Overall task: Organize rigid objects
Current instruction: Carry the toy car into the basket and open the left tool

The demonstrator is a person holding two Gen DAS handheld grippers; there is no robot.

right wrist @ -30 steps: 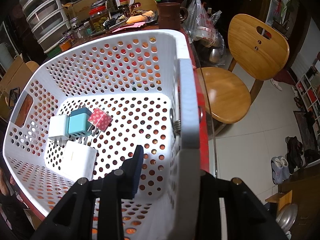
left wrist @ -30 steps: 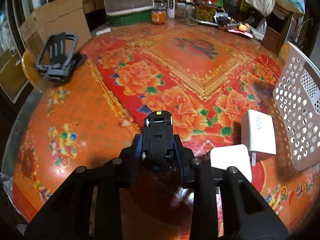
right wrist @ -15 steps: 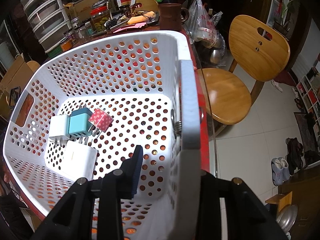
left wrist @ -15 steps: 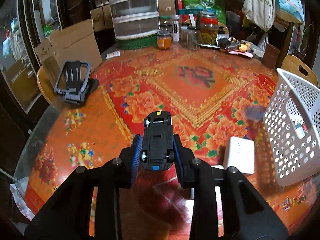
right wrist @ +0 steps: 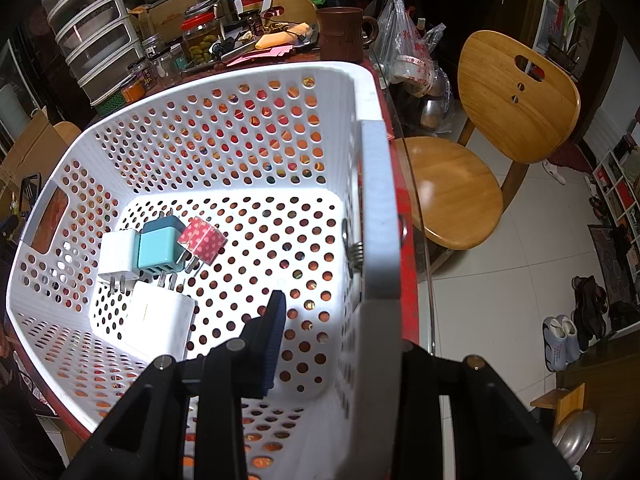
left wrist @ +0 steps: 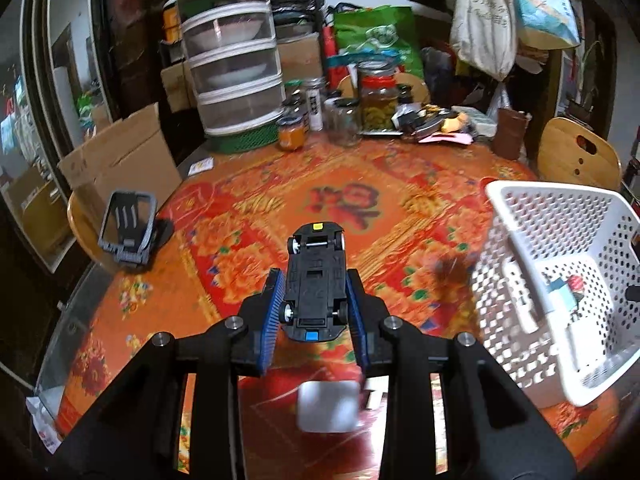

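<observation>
A toy car [left wrist: 316, 280] is clamped upside down in the left tool [left wrist: 316, 312], above the tabletop [left wrist: 240, 248] and left of the basket [left wrist: 560, 200]; its long axis runs straight away from the tool. The basket's near wall is gripped by the right tool [right wrist: 320, 312]. Four chargers [right wrist: 160, 248] are already inside the basket. One white charger [left wrist: 328, 406] remains on the tabletop beside it.
</observation>
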